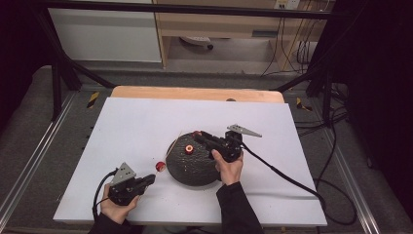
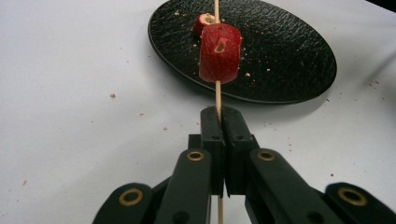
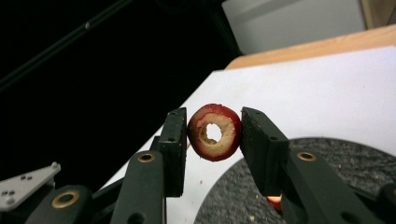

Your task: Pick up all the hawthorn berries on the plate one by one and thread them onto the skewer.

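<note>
My left gripper, near the table's front left, is shut on a thin wooden skewer. A red fruit chunk with a cored hole is threaded on the skewer, just off the left rim of the black plate. My right gripper hangs over the plate's far side, shut on a red cored fruit ring held by its sides. Another red piece lies on the plate.
A white sheet covers the wooden table. Crumbs dot the sheet around the plate. Cables trail from the grippers across the front right. Black frame bars stand at the table's far corners.
</note>
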`<action>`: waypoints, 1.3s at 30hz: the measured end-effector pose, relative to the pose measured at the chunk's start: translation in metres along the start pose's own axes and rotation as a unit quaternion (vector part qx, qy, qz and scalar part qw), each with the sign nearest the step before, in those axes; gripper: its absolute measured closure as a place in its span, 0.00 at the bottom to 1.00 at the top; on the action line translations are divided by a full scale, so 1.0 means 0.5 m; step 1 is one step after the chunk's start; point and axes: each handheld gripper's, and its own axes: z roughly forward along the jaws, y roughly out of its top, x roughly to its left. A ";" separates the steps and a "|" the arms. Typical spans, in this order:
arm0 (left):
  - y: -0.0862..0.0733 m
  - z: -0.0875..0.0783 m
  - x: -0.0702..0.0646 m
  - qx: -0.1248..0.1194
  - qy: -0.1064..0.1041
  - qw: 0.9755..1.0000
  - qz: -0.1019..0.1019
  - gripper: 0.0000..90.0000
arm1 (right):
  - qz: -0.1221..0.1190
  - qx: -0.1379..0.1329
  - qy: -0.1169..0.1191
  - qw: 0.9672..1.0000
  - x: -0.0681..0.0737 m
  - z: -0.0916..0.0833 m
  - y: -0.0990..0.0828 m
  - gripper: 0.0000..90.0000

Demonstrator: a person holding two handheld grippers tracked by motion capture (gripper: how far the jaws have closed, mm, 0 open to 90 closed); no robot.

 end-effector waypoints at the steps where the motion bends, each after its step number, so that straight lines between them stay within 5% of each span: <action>1: 0.000 0.000 0.000 -0.001 0.000 1.000 0.000 0.98 | 0.003 -0.005 0.001 1.000 0.001 0.000 -0.001 0.70; 15: 0.001 0.000 -0.003 -0.006 -0.001 1.000 -0.007 0.98 | 0.027 -0.086 0.009 0.996 0.008 0.004 -0.005 0.70; 39: 0.006 0.001 -0.013 -0.020 -0.003 1.000 -0.006 0.98 | 0.091 -0.142 0.017 0.985 -0.012 0.034 -0.009 0.70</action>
